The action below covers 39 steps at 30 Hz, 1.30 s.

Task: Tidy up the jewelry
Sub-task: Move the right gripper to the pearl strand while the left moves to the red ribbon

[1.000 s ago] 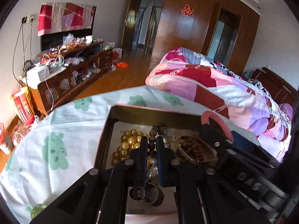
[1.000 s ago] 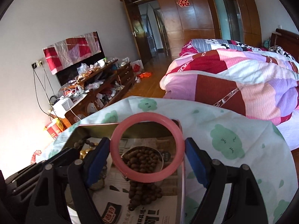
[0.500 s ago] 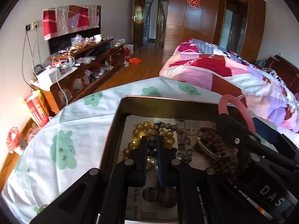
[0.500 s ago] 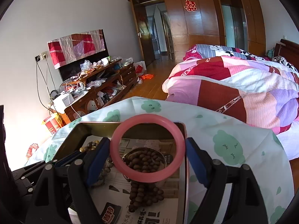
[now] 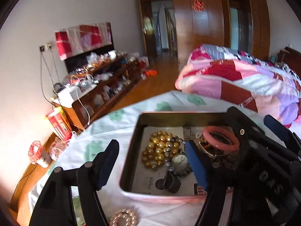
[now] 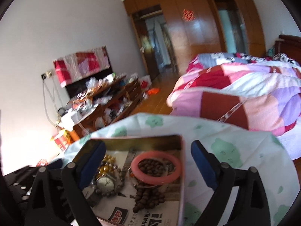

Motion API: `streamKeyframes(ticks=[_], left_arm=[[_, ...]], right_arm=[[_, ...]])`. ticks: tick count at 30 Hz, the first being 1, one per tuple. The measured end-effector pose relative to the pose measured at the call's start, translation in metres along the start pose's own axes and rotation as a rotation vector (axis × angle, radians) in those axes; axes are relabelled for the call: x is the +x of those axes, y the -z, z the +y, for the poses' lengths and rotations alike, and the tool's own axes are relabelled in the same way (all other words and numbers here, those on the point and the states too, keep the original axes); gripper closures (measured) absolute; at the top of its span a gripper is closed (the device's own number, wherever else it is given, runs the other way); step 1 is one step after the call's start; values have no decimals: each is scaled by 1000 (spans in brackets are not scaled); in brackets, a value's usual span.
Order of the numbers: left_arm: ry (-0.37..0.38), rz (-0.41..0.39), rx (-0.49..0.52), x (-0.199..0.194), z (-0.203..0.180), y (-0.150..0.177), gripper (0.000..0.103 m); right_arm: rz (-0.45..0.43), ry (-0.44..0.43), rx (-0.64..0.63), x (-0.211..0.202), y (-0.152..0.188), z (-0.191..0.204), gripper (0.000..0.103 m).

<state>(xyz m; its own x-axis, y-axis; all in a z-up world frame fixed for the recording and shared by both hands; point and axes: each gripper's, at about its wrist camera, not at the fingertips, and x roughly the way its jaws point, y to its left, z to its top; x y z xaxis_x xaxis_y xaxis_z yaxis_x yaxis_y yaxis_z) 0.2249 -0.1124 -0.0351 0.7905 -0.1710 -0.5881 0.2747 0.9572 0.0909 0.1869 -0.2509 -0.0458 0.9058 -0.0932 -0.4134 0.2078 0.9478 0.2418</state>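
Observation:
A metal tray (image 5: 129, 146) lined with newspaper holds the jewelry. In it lie a gold bead bracelet (image 5: 158, 150), a round watch (image 5: 180, 160) and a pink bangle (image 5: 225, 147) resting on brown beads. My left gripper (image 5: 151, 162) hangs over the tray's near left, its jaws opening with nothing pressed between the pads. From the right wrist, the pink bangle (image 6: 134, 166) lies flat on the brown beads (image 6: 148, 195), free of my right gripper (image 6: 147, 163), whose jaws are opening wide above it. The watch (image 6: 104, 183) sits to the bangle's left.
A rose-gold bead bracelet (image 5: 124, 218) lies on the green-patterned tablecloth (image 6: 225, 150) in front of the tray. The right gripper's black body (image 5: 259, 150) crowds the tray's right side. A quilted bed (image 5: 244, 79) and a cluttered wooden cabinet (image 5: 105, 82) stand beyond.
My left gripper went from shut to open and drew up and back from the tray. My right gripper let go of the pink bangle, which dropped flat onto the brown beads.

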Motion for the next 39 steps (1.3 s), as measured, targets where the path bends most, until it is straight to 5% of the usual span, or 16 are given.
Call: streamKeyframes(ticks=[16,27,39], left_arm=[[-1,7,-116,-56,39,54,30],[-110,-15,-137,-75,50,83,30],[-129,-33,-163,-88,55,95,30]], right_arm=[[-19,117,16,-67,21,-6,6],[-36,80,-63,-85,40,17,6],[-51,55,-163,-97,53,39,6]])
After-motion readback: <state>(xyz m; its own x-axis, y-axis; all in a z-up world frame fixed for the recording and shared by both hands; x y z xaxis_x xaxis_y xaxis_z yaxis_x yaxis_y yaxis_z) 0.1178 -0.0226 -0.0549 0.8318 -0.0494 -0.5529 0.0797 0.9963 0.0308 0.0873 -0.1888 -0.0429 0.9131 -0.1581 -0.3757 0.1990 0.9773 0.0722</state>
